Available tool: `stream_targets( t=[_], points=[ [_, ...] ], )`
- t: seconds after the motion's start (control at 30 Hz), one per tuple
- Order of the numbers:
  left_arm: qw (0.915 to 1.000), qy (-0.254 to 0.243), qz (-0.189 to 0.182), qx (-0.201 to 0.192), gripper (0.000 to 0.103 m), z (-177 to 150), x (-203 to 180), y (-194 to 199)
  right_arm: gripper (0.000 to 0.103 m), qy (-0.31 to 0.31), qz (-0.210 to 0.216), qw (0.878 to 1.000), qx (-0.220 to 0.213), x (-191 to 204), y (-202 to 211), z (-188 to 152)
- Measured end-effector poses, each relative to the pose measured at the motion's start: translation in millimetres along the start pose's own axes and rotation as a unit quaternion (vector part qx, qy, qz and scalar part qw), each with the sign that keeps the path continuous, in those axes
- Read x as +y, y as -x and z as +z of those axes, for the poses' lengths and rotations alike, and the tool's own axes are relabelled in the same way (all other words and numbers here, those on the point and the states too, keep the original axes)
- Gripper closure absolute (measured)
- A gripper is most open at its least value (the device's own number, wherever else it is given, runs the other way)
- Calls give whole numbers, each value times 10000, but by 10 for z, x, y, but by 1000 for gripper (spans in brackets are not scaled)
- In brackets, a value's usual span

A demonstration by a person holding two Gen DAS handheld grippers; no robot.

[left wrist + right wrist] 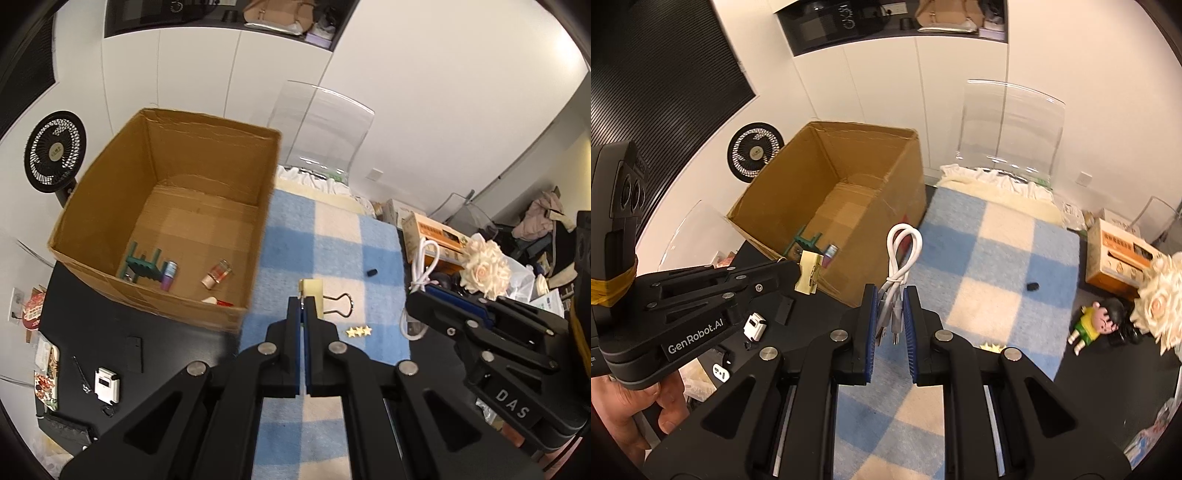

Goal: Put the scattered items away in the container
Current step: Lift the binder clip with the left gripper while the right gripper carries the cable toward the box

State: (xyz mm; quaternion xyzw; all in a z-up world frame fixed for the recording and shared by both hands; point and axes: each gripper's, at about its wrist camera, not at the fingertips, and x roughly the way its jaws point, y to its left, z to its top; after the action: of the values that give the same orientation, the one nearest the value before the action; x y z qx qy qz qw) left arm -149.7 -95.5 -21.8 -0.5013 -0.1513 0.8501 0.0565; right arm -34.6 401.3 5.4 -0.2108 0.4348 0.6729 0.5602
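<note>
Your left gripper (303, 299) clamps the pale yellow binder clip (313, 291); your right gripper (891, 295) pinches the white coiled cable (899, 254) (both beside the brown cardboard box (110, 184)).

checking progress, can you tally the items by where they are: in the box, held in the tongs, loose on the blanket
In the cardboard box: 4 (green rack, purple tube, small bottle, red-and-white item)
Held in tongs: 2 (binder clip, white cable)
Loose on blanket: 2 (black cap, gold stars)
Total: 8
</note>
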Motion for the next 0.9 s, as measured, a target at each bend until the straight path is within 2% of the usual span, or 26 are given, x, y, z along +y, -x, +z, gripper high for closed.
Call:
stream_targets(
  t=[0.9],
  points=[
    [9987,368,244,-242,102,600,864,77,89,554,255,9981,34,704,-484,680]
  ],
)
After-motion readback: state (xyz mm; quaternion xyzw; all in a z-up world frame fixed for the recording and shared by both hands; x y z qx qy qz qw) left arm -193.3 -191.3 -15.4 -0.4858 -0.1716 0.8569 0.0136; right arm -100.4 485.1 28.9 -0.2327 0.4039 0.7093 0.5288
